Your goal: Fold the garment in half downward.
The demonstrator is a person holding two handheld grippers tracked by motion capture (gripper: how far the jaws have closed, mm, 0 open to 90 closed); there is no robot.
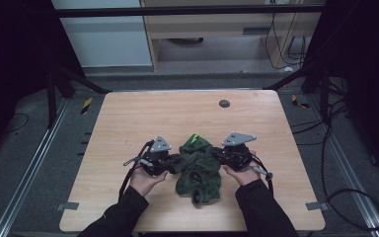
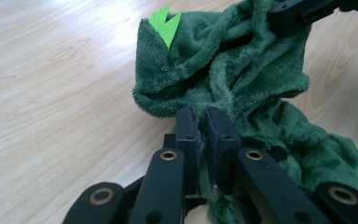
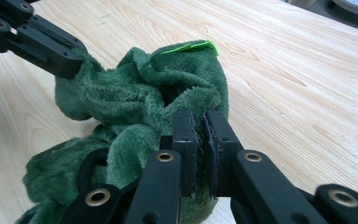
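The table [image 1: 187,118] is seen from above and behind the person, looking forward and down. Each gripper view is taken low and close along its own black jaws, aimed inward across the tabletop. The green plush garment [image 1: 198,168] is shared by all three, crumpled between the opposing cameras.

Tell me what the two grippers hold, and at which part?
Both hold the green cloth: left gripper pinches a fold at its left edge, right gripper a fold at its right edge.
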